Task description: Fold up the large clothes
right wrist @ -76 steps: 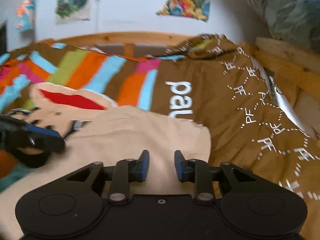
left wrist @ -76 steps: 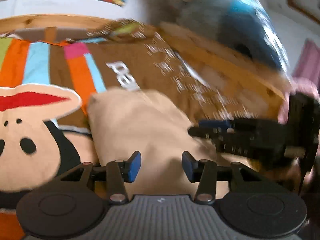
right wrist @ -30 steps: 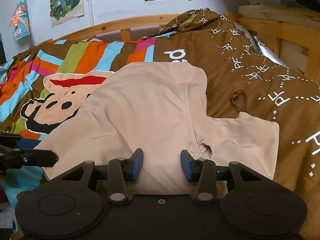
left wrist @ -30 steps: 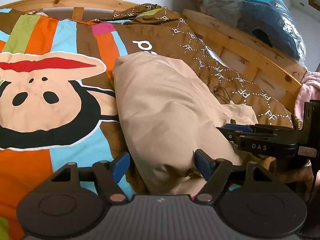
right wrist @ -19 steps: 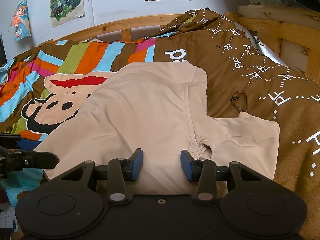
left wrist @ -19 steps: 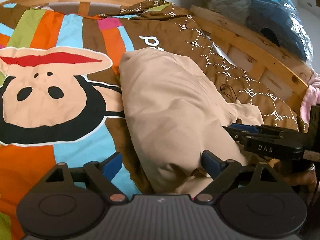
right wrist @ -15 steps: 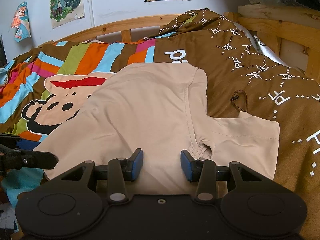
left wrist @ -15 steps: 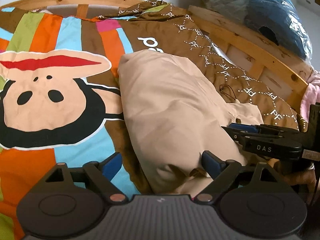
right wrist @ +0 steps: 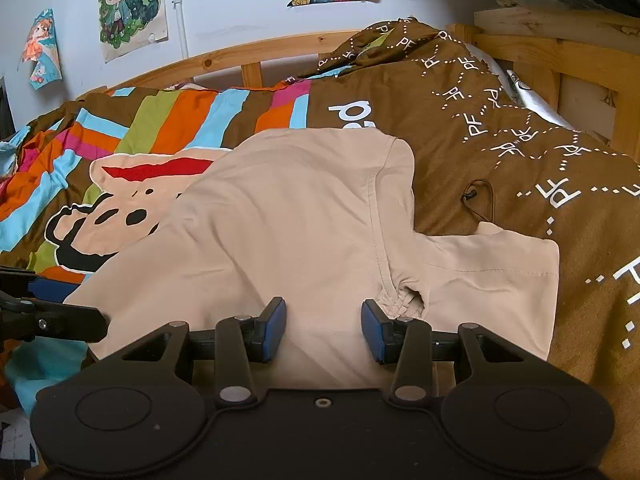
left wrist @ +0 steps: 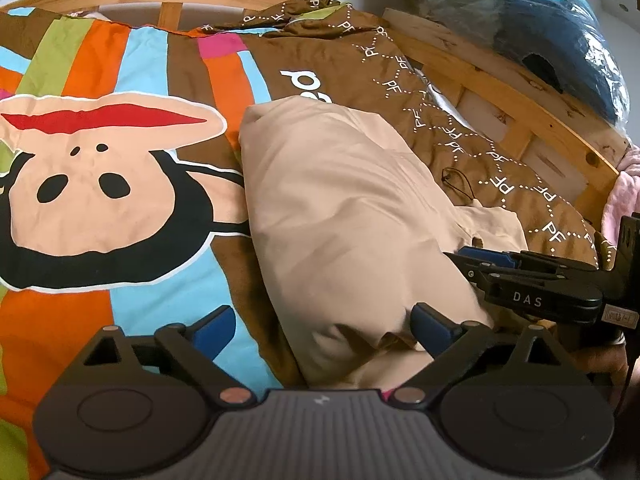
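shirt [right wrist: 304,216] sleeve only in right view; left jaws opening around hem, right jaws half-open, empty

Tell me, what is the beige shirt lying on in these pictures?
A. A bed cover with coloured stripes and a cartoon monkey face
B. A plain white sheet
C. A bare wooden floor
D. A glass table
A: the beige shirt lies spread on the bed cover, whose orange, blue and green stripes and big cartoon monkey face show beside it in both wrist views.
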Demonstrator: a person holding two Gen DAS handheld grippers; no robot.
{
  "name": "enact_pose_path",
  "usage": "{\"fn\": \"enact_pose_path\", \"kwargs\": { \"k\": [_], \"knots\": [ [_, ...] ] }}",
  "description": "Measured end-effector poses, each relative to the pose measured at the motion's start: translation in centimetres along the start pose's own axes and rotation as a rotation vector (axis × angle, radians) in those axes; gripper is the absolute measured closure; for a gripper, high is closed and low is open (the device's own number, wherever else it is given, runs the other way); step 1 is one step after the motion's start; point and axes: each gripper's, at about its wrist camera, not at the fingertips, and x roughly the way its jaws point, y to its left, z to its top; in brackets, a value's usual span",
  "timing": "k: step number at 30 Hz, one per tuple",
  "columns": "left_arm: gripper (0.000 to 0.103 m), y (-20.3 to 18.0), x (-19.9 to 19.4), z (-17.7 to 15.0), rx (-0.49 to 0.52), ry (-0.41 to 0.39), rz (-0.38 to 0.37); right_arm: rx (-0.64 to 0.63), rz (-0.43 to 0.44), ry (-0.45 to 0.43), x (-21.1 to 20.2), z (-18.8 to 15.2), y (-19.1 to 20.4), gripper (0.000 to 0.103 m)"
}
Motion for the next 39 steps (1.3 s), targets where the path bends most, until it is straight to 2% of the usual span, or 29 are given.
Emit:
{"fn": "enact_pose_path", "kwargs": {
  "k": [7, 13, 15, 17, 18, 20, 21, 23, 26, 31, 35, 37, 39],
  "knots": [
    [0.001, 0.1, 0.0, 0.0, -0.006, 0.001, 0.012, 0.002, 0.002, -0.001, 0.0, 0.0, 0.0, 0.058],
    [0.001, 0.5, -0.5, 0.3, -0.033, -0.013, -0.024, 0.028, 0.037, -0.01, -0.3, 0.1, -0.2, 0.05],
    [0.001, 0.8, -0.7, 0.5, -0.053, -0.031, -0.046, 0.041, 0.052, -0.014, -0.5, 0.3, -0.4, 0.044],
    [0.001, 1.3, -1.1, 0.8, -0.074, -0.052, -0.068, 0.054, 0.086, -0.025, -0.7, 0.5, -0.7, 0.028],
    [0.001, 1.4, -1.2, 1.0, -0.081, -0.06, -0.074, 0.055, 0.096, -0.038, -1.0, 0.6, -0.8, 0.026],
    [0.001, 1.9, -1.4, 1.4, -0.085, -0.077, -0.091, 0.05, 0.101, -0.068, -1.6, 0.9, -0.8, 0.017],
    [0.001, 2.1, -1.4, 1.6, -0.086, -0.083, -0.095, 0.053, 0.099, -0.08, -1.8, 1.0, -0.9, 0.015],
    [0.001, 2.7, -1.4, 2.3, -0.099, -0.095, -0.114, 0.062, 0.075, -0.102, -2.1, 1.3, -1.1, 0.003],
    [0.001, 3.7, -0.5, 3.3, -0.137, -0.092, -0.155, 0.094, 0.03, -0.127, -2.4, 1.4, -1.9, 0.001],
    [0.001, 4.9, 2.4, 4.2, -0.17, -0.025, -0.207, 0.244, 0.063, -0.16, -2.5, 1.4, -4.8, 0.001],
    [0.001, 5.5, 4.6, 4.4, -0.17, 0.056, -0.256, 0.317, 0.154, -0.158, -2.1, 2.1, -6.7, 0.001],
    [0.001, 5.8, 5.1, 4.3, -0.179, 0.082, -0.296, 0.347, 0.206, -0.154, -1.6, 3.5, -7.7, 0.001],
    [0.001, 6.2, 5.5, 4.2, -0.192, 0.103, -0.329, 0.337, 0.256, -0.114, -0.3, 5.6, -8.6, 0.001]
  ]
}}
